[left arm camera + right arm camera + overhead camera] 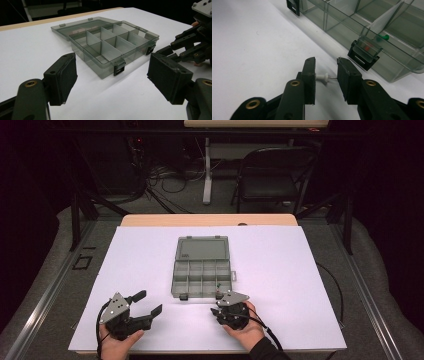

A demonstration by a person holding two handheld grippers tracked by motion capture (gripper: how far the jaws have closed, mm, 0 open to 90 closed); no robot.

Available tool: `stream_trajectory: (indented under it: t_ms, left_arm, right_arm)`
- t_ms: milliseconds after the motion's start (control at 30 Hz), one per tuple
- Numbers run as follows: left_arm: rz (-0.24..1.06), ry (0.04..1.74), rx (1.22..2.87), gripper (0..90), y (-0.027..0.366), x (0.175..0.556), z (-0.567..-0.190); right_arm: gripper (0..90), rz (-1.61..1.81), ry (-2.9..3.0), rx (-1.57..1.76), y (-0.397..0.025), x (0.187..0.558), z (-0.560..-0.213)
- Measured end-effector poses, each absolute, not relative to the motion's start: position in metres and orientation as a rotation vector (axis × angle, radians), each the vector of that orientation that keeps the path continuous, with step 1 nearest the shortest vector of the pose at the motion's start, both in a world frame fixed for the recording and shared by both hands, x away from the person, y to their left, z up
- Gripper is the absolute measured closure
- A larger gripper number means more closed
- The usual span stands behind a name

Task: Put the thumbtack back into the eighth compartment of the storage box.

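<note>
A smoky clear organiser box (201, 294) lies open mid-table, lid flat behind it, with divided compartments (100, 68). My right gripper (326, 67) is shut on a white pushpin (322, 77), head against one jaw and point against the other, just above the white sheet near the box's front right latch (363, 58). A green pin (383, 37) and a red pin (367, 47) lie in the compartment beyond that latch. My left gripper (150, 302) rests open at the front left, its pads (63, 75) wide apart and aimed at the box. The right gripper (219, 310) sits at the box's front right corner.
A white sheet (280, 270) covers the wooden table. Past the far edge stand a folding chair (272, 177), a table leg and loose cables on the floor. Black frame bars run along both sides. In the left gripper view the right gripper (175, 50) sits close at right.
</note>
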State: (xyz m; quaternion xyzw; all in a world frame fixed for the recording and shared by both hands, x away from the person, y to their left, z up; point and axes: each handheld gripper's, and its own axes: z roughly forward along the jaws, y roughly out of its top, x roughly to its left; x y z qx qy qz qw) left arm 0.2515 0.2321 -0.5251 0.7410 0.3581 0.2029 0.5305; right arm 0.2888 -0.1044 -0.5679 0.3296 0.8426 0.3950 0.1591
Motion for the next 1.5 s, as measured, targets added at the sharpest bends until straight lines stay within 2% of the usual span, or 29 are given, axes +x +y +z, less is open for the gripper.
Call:
stream_trajectory:
  t_ms: [533, 1500]
  left_arm:
    - [0.484, 0.854, 1.77, 23.0, 0.232, 0.252, -0.525]
    - [0.484, 0.86, 1.77, 23.0, 0.231, 0.252, -0.525]
  right_arm:
    - [68.5, 1.151, 2.391, 0.949, -0.106, 0.289, -0.566]
    - [68.5, 1.252, 2.31, 0.954, -0.122, 0.282, -0.534]
